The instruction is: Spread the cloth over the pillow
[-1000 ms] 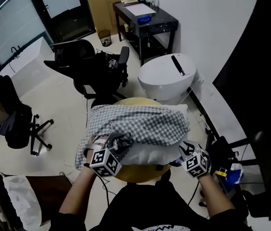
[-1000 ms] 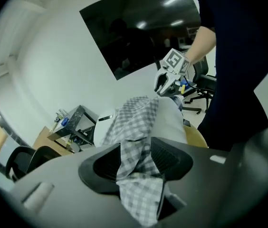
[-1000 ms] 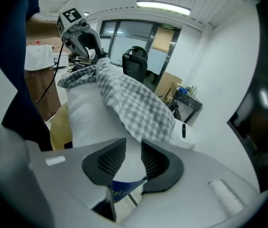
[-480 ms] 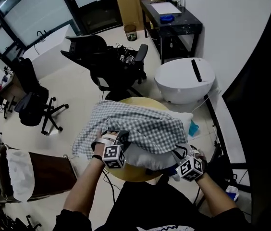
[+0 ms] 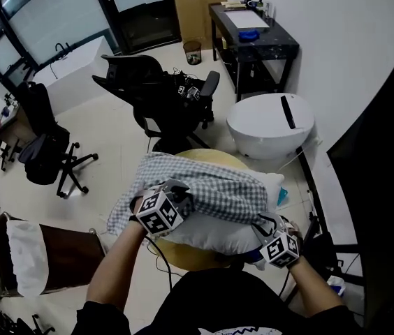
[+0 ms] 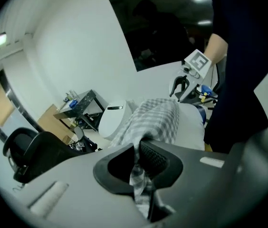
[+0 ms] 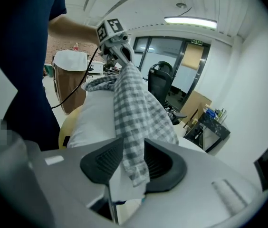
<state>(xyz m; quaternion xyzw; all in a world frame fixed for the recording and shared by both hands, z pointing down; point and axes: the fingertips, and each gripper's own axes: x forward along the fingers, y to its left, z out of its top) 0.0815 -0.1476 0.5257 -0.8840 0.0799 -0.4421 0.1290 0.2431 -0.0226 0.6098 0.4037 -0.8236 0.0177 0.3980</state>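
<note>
A grey-and-white checked cloth [image 5: 211,187] lies over the far part of a white pillow [image 5: 225,232] on a round wooden table [image 5: 183,251]. The pillow's near side is bare. My left gripper [image 5: 176,190] is at the pillow's near left, shut on a bunched edge of the cloth [image 6: 153,120], which runs between its pads [image 6: 138,158]. My right gripper [image 5: 263,227] is at the near right corner. Its jaws [image 7: 131,163] are opening, and a corner of the cloth [image 7: 134,118] hangs loosely between them. Each gripper view shows the other gripper across the pillow: the right gripper [image 6: 181,83], the left gripper [image 7: 126,57].
A white rounded unit [image 5: 270,121] stands just beyond the table, with a black desk [image 5: 253,37] behind it. A black office chair [image 5: 155,96] stands at the far left, another chair [image 5: 43,152] further left. A brown cabinet with a white bag [image 5: 50,257] is beside my left arm.
My left gripper has shut on the cloth's near left edge and risen a little. The right gripper has stayed at the pillow's near right corner. The head view has shifted.
</note>
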